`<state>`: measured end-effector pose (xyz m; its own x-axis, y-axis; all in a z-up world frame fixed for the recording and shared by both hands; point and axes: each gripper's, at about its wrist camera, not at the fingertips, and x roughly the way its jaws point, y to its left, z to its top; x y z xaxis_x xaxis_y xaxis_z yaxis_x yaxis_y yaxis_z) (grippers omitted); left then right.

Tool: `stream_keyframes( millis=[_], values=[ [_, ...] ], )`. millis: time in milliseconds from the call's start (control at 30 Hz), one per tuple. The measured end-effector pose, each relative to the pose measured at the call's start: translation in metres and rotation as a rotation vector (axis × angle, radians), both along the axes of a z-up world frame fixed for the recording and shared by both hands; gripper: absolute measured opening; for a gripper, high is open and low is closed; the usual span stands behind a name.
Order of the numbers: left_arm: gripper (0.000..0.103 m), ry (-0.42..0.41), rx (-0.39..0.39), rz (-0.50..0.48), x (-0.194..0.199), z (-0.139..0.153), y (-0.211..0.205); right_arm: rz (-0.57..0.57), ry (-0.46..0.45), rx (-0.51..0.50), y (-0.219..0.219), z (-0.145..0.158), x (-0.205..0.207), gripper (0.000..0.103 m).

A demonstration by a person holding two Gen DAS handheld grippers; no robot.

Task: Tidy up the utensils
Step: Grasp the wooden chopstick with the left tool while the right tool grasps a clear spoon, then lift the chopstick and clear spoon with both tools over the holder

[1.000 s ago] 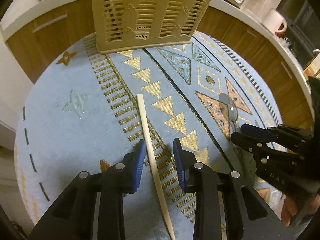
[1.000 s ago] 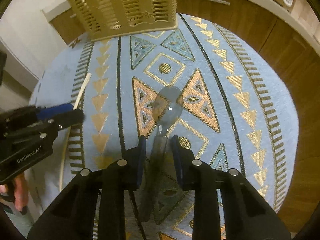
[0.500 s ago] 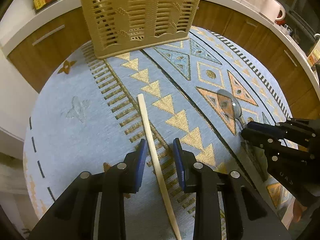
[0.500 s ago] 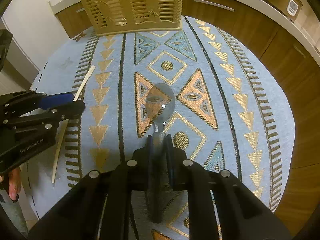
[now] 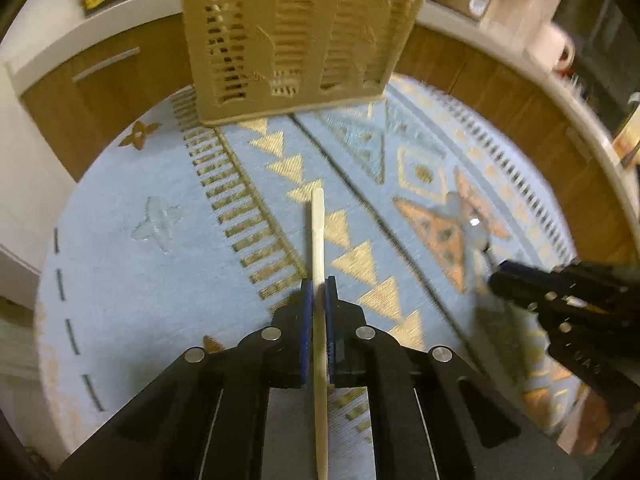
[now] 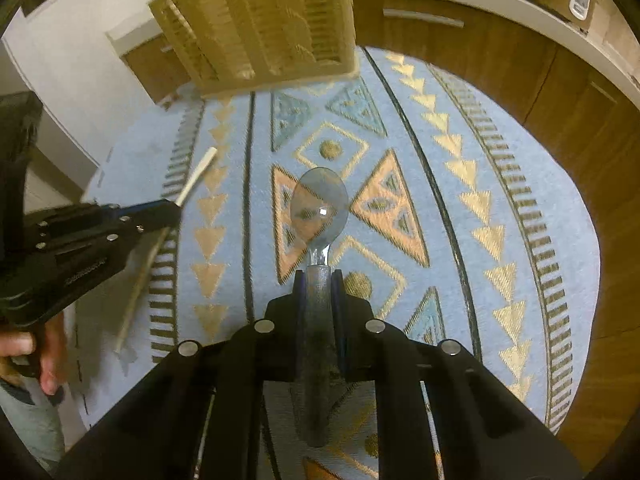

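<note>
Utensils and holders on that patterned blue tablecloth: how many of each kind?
Pale wooden chopstick: 1, clamped in the left gripper
Metal spoon with dark handle: 1, clamped in the right gripper
Tan slatted plastic basket: 1
Total: 3

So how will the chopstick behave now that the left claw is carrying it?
The chopstick looks straight and rigid, so it probably won't droop. It is thin and likely light. The left claw is shut on it mid-length, with long ends sticking out both ways, so it may pivot or slip between the pads if bumped against the basket.
</note>
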<state>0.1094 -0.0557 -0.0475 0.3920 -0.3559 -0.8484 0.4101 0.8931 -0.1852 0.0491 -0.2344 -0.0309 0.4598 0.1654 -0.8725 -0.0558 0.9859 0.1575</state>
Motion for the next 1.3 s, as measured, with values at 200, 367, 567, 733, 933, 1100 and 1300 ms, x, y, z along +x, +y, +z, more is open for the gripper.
stream_keyframes(
  millis=[200, 367, 567, 733, 933, 1100, 1300],
  values=[
    [0.004, -0.133, -0.187, 0.043, -0.012, 0.035, 0.022, 0.024, -0.132, 0.096, -0.005, 0.029, -0.008, 0.010],
    [0.004, -0.274, -0.287, 0.067, -0.026, 0.073, 0.034, 0.032, -0.246, 0.161, -0.006, 0.058, -0.010, 0.010],
    [0.004, -0.420, -0.384, 0.097, -0.034, 0.116, 0.046, 0.049, -0.401, 0.179, -0.006, 0.092, -0.009, 0.010],
    [0.004, -0.545, -0.433, 0.121, -0.031, 0.146, 0.045, 0.041, -0.547, 0.182, -0.010, 0.122, -0.004, 0.010],
    [0.004, -0.676, -0.518, 0.203, -0.016, 0.178, 0.050, 0.016, -0.706, 0.154, -0.014, 0.152, 0.013, 0.010],
    [0.004, -0.797, -0.515, 0.254, 0.005, 0.194, 0.047, -0.004, -0.788, 0.144, -0.014, 0.169, 0.050, 0.010],
    [0.004, -0.852, -0.484, 0.295, 0.045, 0.185, 0.036, -0.030, -0.829, 0.152, -0.017, 0.171, 0.103, 0.010]
  ],
)
